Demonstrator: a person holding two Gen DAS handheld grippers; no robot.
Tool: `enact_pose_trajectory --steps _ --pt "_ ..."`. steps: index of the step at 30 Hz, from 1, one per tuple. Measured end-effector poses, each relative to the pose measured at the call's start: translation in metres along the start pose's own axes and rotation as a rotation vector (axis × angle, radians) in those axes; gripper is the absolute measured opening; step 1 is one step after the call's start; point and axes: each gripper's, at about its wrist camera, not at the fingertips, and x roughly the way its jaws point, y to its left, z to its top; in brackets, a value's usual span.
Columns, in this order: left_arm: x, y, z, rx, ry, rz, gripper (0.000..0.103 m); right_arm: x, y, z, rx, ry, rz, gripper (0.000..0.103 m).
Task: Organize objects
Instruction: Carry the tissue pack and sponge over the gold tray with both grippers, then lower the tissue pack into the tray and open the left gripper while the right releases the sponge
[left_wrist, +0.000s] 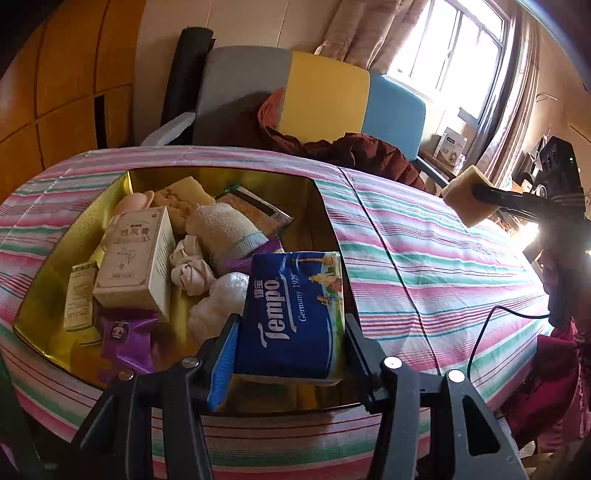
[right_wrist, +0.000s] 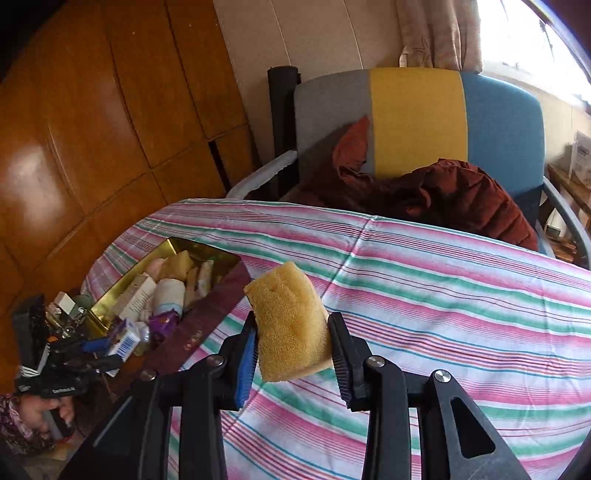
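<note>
Over tin (left_wrist: 55, 295) at 7 o'clock: left gripper (left_wrist: 290, 332) clamped on tissue pack (left_wrist: 295, 306). At 2 o'clock: right gripper (right_wrist: 293, 343) pinching sponge (right_wrist: 291, 325).

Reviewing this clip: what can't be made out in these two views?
- Left wrist view: near part of the gold tin, hidden by the Tempo tissue pack and left gripper.
- Left wrist view: print on the small carton, too small.
- Right wrist view: sponge underside, facing away in the right gripper.
</note>
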Motion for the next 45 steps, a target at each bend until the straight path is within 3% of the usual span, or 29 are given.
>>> enact_pose_trajectory --steps 3,11,15,20,23,29,37,45 --pt "0.008 0.003 -0.002 -0.017 0.042 -0.010 0.053 0.001 0.021 -0.004 0.001 -0.008 0.035 0.037" --pt "0.006 0.006 -0.007 -0.035 0.039 -0.046 0.053 0.003 0.062 -0.016 0.030 -0.012 0.128 0.037" --pt "-0.013 0.020 -0.001 -0.105 -0.047 -0.027 0.054 0.007 0.078 -0.022 0.038 0.005 0.165 0.037" --pt "-0.050 0.050 0.006 -0.244 -0.210 0.116 0.056 0.020 0.101 -0.029 0.032 0.052 0.217 0.037" --pt "-0.070 0.064 0.006 -0.318 -0.291 0.193 0.066 0.027 0.115 -0.033 0.024 0.071 0.245 0.037" --pt "-0.075 0.075 0.004 -0.394 -0.310 0.193 0.067 0.043 0.134 -0.031 0.020 0.106 0.271 0.037" --pt "-0.066 0.056 0.002 -0.353 -0.270 0.126 0.067 0.070 0.144 -0.009 0.007 0.112 0.195 0.037" --pt "-0.065 0.049 0.001 -0.344 -0.255 0.098 0.067 0.135 0.141 0.038 -0.032 0.146 0.063 0.037"
